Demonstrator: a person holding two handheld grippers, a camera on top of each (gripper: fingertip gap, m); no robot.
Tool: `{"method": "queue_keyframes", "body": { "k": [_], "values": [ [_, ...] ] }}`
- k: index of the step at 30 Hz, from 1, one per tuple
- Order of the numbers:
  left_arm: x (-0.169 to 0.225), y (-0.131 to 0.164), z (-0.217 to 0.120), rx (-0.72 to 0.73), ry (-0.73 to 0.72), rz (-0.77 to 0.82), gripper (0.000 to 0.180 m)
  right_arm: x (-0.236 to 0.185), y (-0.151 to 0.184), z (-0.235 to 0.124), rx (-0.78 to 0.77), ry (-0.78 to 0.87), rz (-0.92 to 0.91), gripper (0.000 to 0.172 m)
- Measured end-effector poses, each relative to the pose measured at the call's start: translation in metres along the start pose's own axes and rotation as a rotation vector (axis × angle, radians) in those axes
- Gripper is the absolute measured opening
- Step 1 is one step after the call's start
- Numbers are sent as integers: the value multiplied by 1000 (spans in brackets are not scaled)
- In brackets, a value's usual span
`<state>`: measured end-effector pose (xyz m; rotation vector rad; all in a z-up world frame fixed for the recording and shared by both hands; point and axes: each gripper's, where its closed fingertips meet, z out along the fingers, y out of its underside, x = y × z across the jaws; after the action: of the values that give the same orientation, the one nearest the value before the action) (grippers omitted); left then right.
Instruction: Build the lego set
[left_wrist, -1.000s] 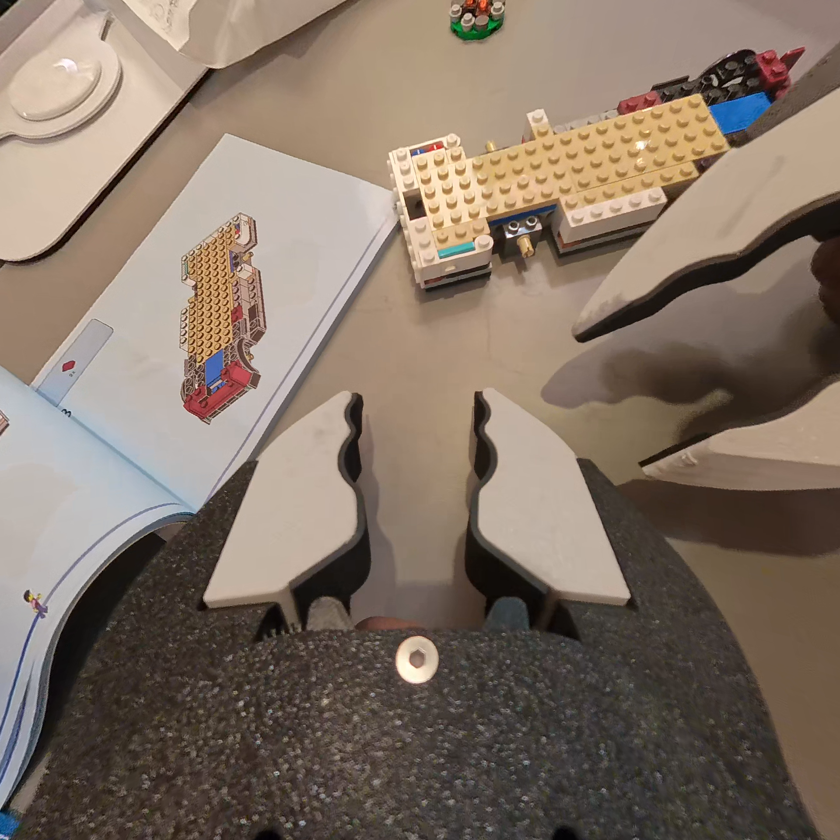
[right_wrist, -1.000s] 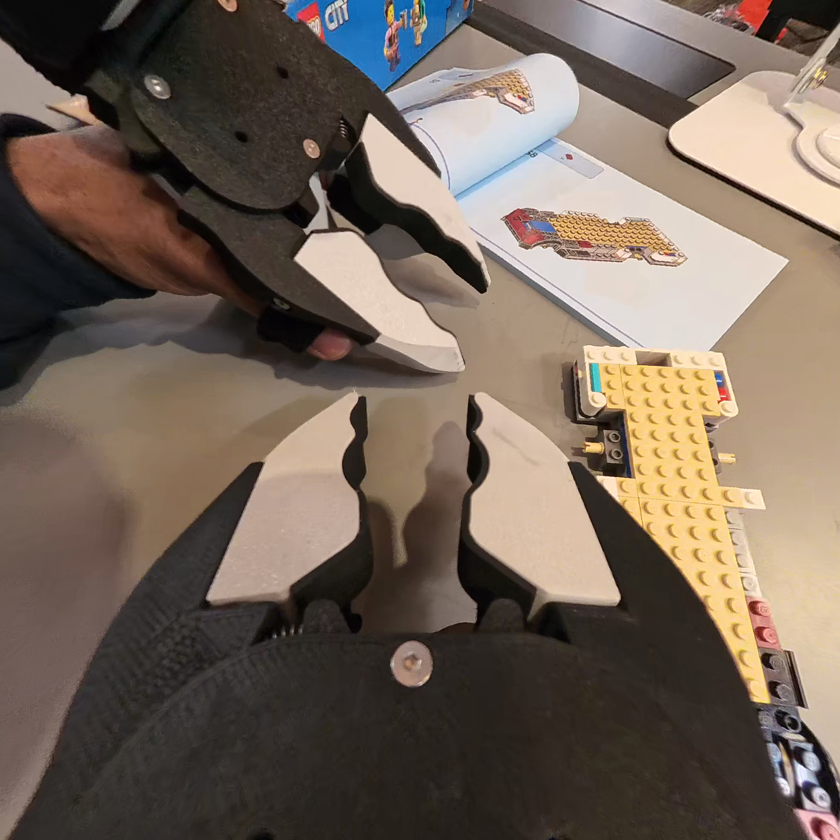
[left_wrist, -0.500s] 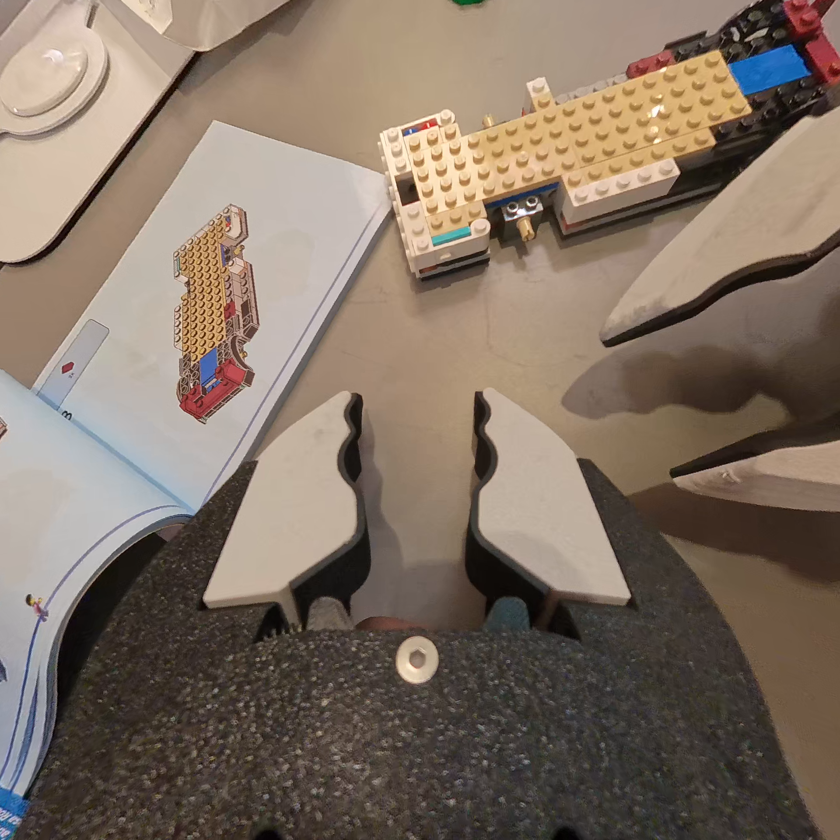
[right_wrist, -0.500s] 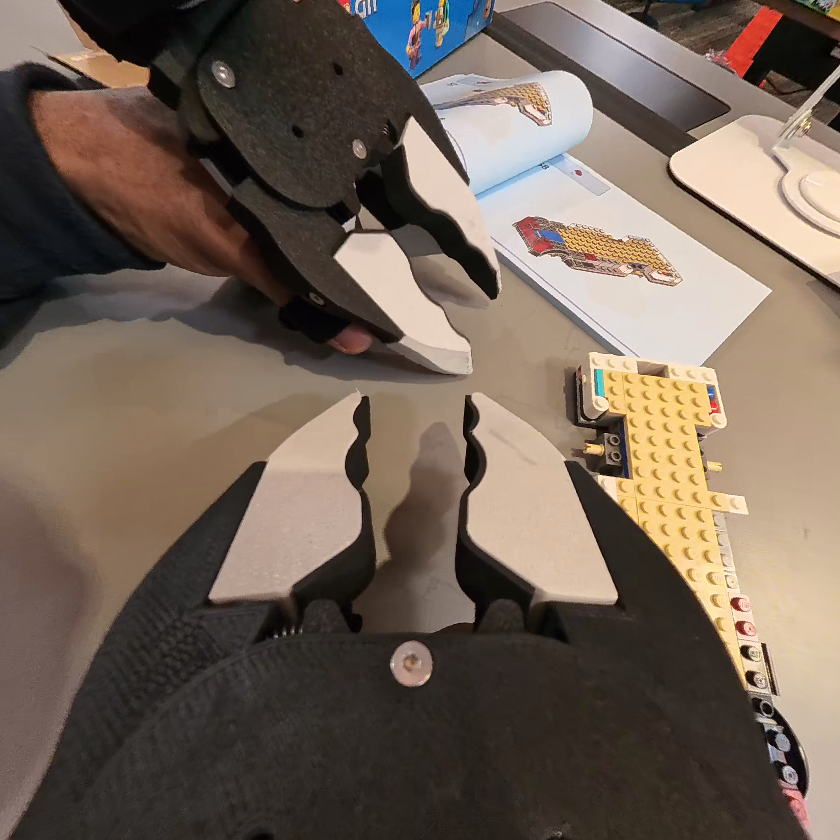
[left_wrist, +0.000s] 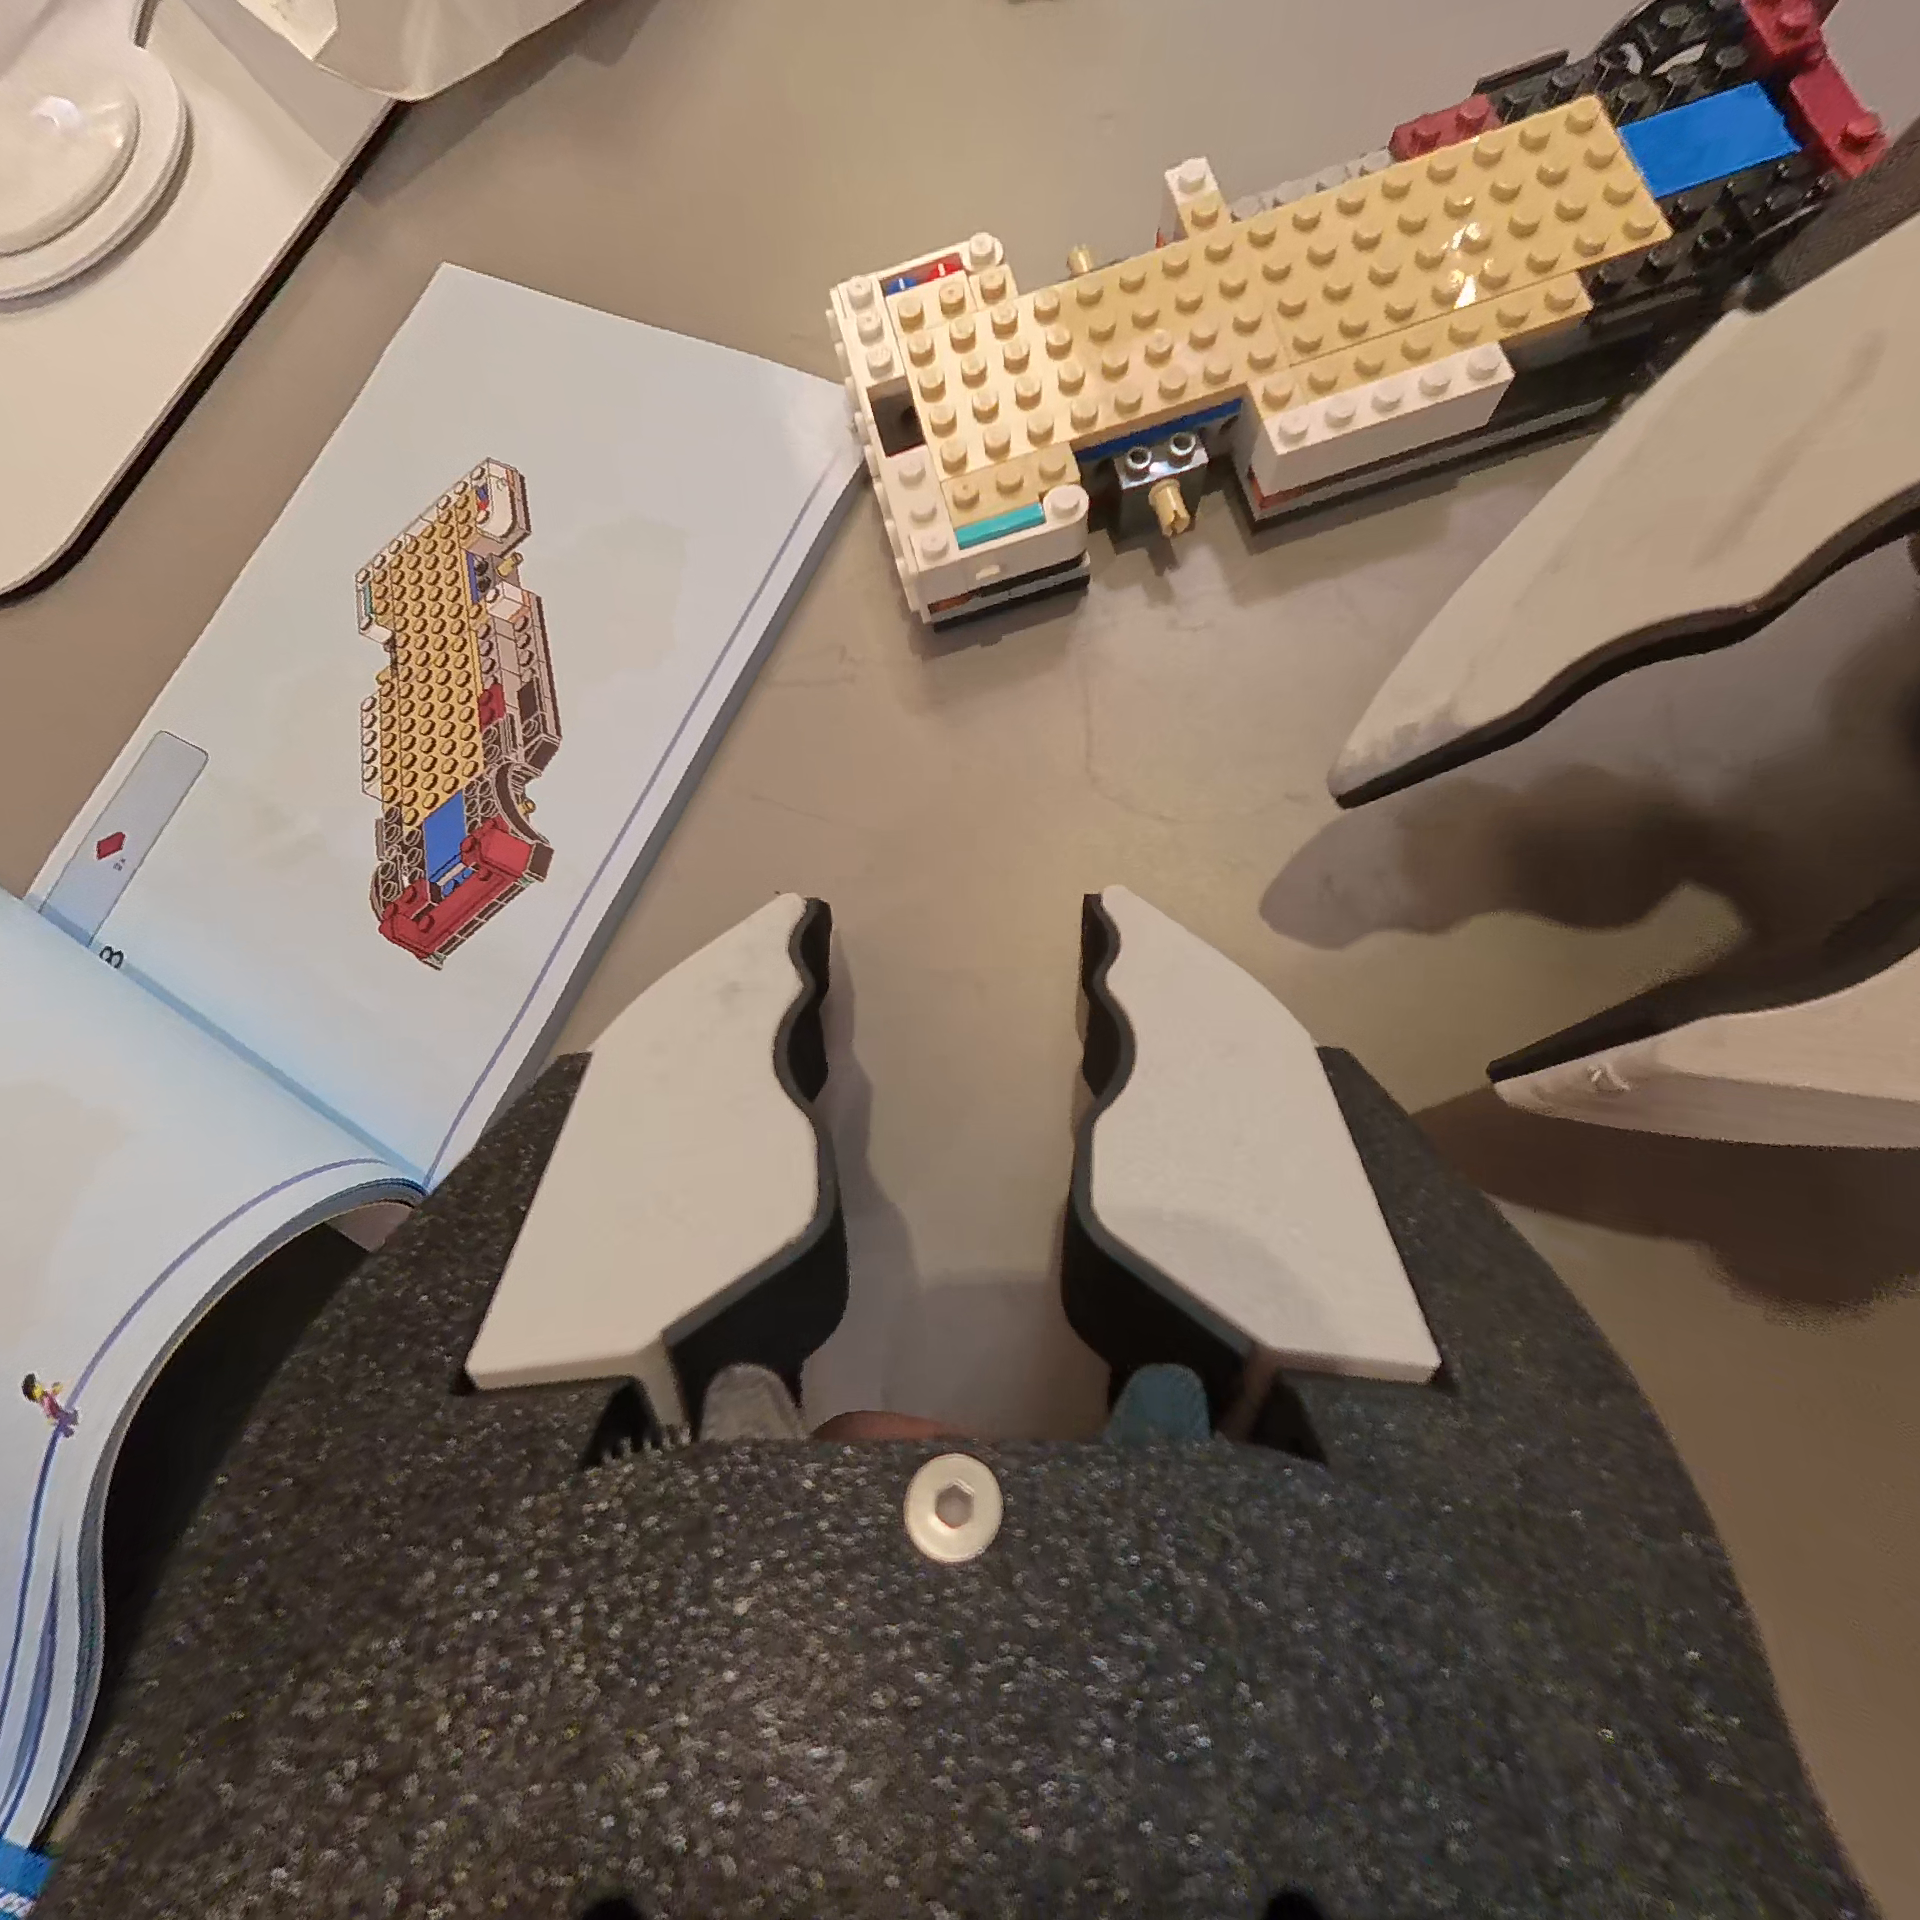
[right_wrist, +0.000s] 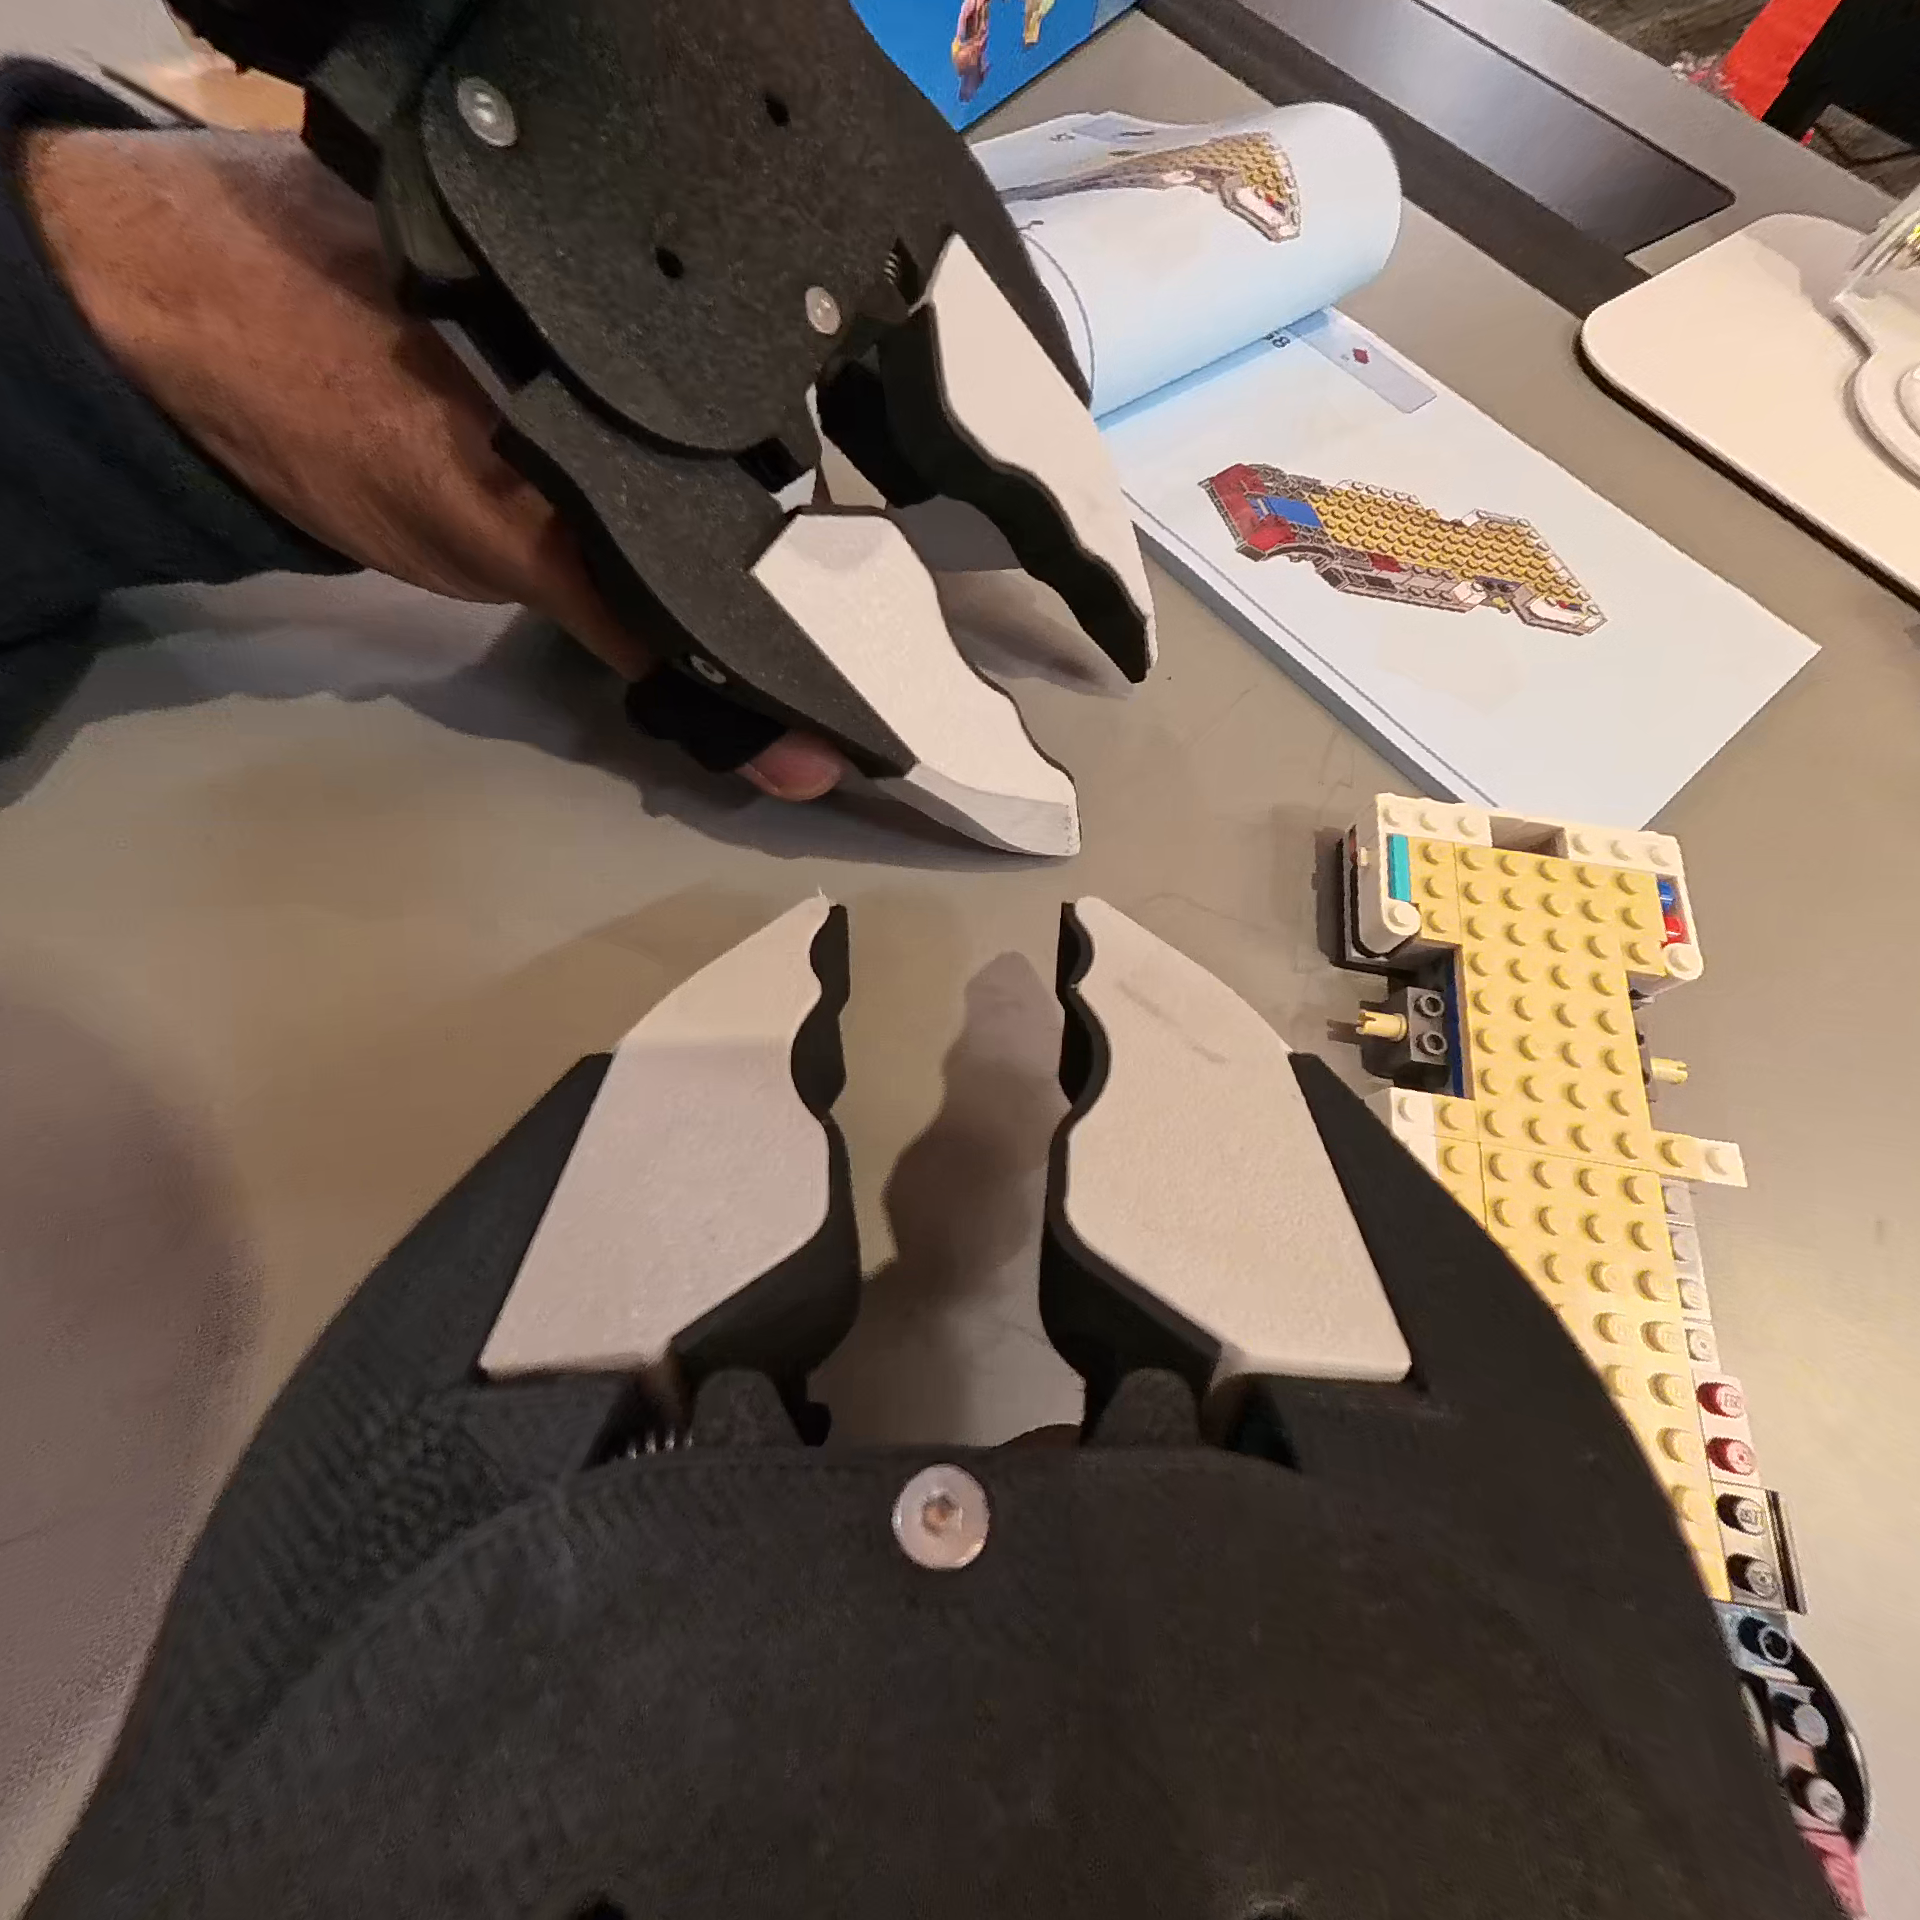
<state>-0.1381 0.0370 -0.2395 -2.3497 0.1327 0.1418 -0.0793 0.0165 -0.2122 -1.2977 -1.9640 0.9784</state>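
Now brick model (left_wrist: 1226, 343) sits lower in left view; both grippers' jaws spread, bare, as before

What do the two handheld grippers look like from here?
Both grippers have speckled black bodies with a silver screw in the middle and two flat pale grey fingers with wavy black inner edges: the left gripper, the right gripper. The hand on the left one wears a dark sleeve.

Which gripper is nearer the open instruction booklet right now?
Left. The left gripper hangs open just beside the instruction booklet; the right gripper, also open, sits farther off, alongside the tan brick model.
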Motion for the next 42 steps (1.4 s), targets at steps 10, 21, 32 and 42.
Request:
{"method": "queue_keyframes", "body": {
  "k": [10,21,32,42],
  "values": [
    [1,0,0,0,5,3,46,-6,1,0,-4,28,-83,38],
    [1,0,0,-1,6,0,45,-10,2,2,-15,55,-152,38],
    [1,1,1,-8,22,-12,45,-15,3,1,-10,47,-201,37],
    [2,-1,3,-9,41,-11,46,-18,4,1,-12,20,-213,37]
  ]
}}
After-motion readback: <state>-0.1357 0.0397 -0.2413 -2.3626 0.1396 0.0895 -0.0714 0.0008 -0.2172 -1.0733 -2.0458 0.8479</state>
